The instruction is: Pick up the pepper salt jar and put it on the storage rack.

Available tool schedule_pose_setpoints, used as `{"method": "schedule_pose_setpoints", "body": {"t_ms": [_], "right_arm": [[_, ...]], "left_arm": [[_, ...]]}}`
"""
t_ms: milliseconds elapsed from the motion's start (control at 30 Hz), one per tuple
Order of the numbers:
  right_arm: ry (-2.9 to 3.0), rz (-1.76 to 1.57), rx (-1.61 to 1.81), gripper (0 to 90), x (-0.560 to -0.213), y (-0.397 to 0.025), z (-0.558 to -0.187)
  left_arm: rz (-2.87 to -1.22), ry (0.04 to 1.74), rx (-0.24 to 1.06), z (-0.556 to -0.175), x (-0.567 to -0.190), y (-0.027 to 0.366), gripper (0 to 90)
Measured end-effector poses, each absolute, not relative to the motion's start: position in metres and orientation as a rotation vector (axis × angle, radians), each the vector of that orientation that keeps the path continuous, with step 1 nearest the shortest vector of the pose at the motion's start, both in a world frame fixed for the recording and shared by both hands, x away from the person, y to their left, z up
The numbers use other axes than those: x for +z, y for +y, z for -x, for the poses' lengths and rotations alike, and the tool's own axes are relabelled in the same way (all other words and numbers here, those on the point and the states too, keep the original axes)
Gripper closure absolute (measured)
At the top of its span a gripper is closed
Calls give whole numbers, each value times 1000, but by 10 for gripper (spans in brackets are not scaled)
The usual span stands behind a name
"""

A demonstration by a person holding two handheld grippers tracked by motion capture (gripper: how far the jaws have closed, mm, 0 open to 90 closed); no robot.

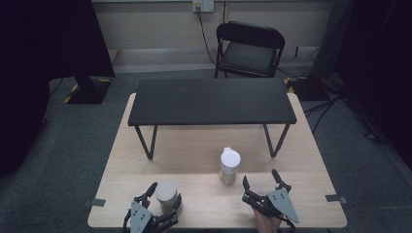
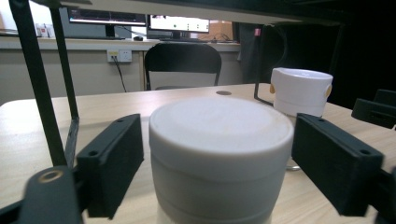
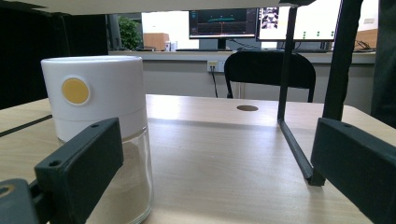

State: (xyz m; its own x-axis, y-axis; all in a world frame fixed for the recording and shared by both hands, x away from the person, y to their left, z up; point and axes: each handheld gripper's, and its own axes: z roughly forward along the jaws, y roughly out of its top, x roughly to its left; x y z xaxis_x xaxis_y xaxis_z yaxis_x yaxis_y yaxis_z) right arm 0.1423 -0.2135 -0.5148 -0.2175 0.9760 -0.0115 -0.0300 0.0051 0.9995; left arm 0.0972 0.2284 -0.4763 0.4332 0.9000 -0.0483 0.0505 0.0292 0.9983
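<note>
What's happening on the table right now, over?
Left gripper open around the short white jar, not clamped. Right gripper open, empty, beside the tall glass jar. Nothing in the way.

Left gripper (image 1: 164, 196) around jar (image 1: 166, 195) — table (image 1: 209, 206).

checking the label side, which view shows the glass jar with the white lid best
The right gripper view: the glass jar is close, showing the yellow dot on its white lid and powder inside. The high view shows it small from above; the left gripper view shows mostly its lid.
</note>
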Motion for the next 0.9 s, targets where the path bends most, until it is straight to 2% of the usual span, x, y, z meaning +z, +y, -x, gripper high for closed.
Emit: {"method": "schedule_pose_setpoints", "body": {"t_ms": [500,900], "right_arm": [[1350,-1069,1376,13,-515,-213,-142],[1350,-1070,1376,13,-515,-213,-142]], "left_arm": [[-1406,928,834,-98,-481,227,335],[-1404,932,831,-98,-480,226,343]]}}
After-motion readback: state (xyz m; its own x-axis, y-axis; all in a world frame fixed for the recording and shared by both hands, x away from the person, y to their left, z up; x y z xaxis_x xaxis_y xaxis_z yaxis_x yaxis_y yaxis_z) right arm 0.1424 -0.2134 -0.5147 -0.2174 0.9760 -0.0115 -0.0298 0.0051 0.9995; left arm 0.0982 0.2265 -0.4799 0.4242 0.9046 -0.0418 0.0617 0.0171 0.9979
